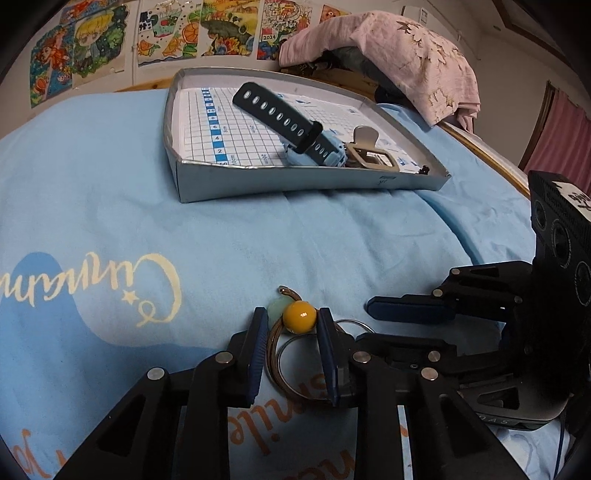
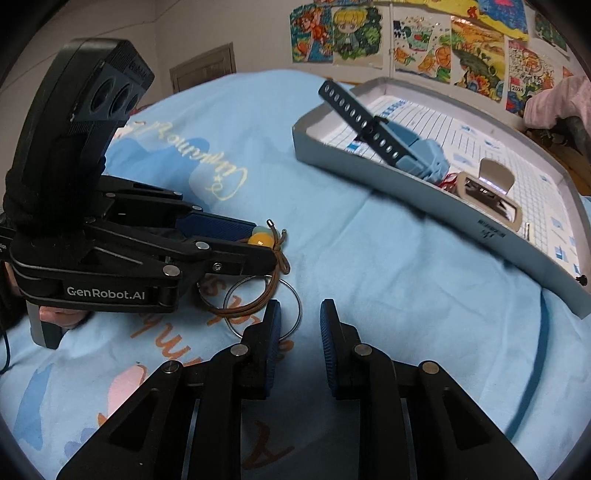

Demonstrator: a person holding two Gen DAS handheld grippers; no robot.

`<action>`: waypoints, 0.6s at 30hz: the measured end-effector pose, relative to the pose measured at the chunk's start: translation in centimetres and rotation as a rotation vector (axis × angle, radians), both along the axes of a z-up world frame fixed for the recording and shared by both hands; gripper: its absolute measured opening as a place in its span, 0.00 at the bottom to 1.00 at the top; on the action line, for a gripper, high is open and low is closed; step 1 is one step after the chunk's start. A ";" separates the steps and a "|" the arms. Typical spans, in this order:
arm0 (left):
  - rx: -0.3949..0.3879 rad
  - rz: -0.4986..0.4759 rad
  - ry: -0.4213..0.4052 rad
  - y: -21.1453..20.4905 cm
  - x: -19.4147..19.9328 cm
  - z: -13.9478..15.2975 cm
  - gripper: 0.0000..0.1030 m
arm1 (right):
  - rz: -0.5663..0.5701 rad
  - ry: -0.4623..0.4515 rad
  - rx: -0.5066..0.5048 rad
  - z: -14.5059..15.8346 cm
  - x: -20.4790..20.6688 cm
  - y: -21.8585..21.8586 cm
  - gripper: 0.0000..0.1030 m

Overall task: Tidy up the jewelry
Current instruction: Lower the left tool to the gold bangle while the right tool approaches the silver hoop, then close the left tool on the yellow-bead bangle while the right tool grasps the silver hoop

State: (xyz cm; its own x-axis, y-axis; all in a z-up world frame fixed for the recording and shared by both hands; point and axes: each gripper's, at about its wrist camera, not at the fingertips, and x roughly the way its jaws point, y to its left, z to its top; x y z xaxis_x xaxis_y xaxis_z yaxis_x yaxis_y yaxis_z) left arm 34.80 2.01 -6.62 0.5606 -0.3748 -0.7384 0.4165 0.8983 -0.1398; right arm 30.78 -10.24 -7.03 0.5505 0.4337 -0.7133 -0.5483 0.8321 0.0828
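A brown cord necklace [image 1: 275, 363] with a yellow bead [image 1: 299, 312] and a pale green bead lies on the blue bedspread beside a thin metal ring [image 2: 295, 295]. My left gripper [image 1: 293, 317] is open with its fingers on either side of the yellow bead; it also shows in the right wrist view [image 2: 264, 240]. My right gripper [image 2: 300, 317] is open and empty, just right of the ring. A grey box [image 1: 295, 182] farther back holds a blue watch [image 1: 314, 147] with a dark strap and a metal clip [image 1: 369, 155].
The blue bedspread [image 1: 147, 206] covers the bed. A pink cloth [image 1: 413, 55] lies behind the box. Colourful drawings [image 1: 166, 33] hang on the back wall. A wooden bed edge [image 1: 487, 151] runs at the right.
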 end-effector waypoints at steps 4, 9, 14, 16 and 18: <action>-0.003 0.007 -0.003 0.1 -0.1 -0.4 0.24 | 0.006 0.031 -0.030 -0.4 0.4 0.8 0.17; -0.036 0.034 -0.015 0.8 -0.4 -0.7 0.24 | -0.004 0.057 -0.035 -0.7 0.8 0.8 0.03; -0.139 0.098 -0.043 2.8 -1.1 -0.6 0.24 | -0.016 0.027 -0.002 -0.8 0.2 0.2 0.03; -0.185 0.121 -0.051 3.7 -1.3 -0.6 0.24 | -0.036 0.004 0.011 -0.7 -0.1 -0.1 0.02; -0.202 0.131 -0.052 3.9 -1.2 -0.6 0.24 | -0.071 -0.023 0.033 -0.5 -0.4 -0.9 0.02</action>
State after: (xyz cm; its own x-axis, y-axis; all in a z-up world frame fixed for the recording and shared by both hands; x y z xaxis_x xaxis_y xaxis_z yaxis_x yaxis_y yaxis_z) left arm 33.59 5.89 -7.26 0.6496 -0.4333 -0.6246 0.3100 0.9012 -0.3029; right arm 30.41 -11.13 -7.50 0.5966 0.4164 -0.6860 -0.4902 0.8659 0.0993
